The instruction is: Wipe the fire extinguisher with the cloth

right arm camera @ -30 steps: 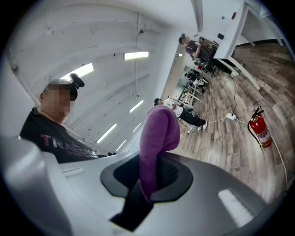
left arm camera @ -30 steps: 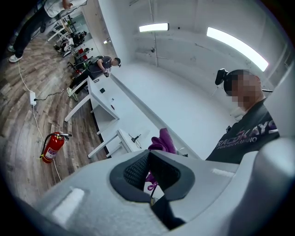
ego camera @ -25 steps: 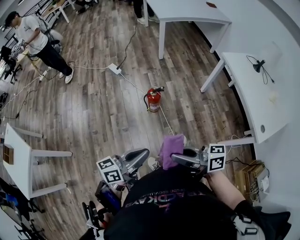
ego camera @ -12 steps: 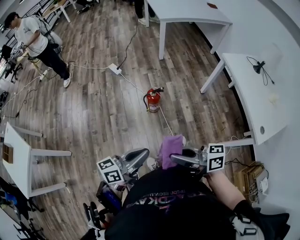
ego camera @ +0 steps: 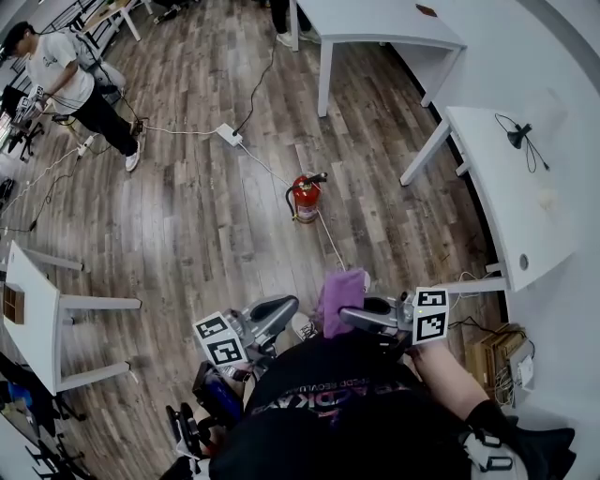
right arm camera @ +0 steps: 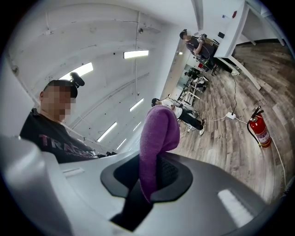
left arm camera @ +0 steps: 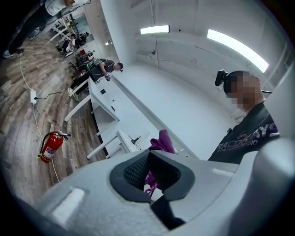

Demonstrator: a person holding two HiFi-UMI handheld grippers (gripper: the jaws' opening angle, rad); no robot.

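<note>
A red fire extinguisher (ego camera: 307, 197) stands upright on the wood floor, well ahead of both grippers; it also shows in the left gripper view (left arm camera: 50, 146) and the right gripper view (right arm camera: 259, 130). My right gripper (ego camera: 349, 314) (right arm camera: 152, 161) is shut on a purple cloth (ego camera: 339, 295) (right arm camera: 159, 133), which sticks up from its jaws. My left gripper (ego camera: 286, 305) (left arm camera: 148, 154) is held close beside it at chest height, jaws together with nothing in them. The cloth (left arm camera: 161, 140) shows just beyond the left jaws.
A white cable runs from a power strip (ego camera: 228, 136) past the extinguisher. White tables stand at the right (ego camera: 511, 187), at the top (ego camera: 375, 23) and at the left (ego camera: 37, 319). A person (ego camera: 66, 80) stands at the far left.
The person at the far left has stepped a little. Both grippers, the cloth and the extinguisher keep their places.
</note>
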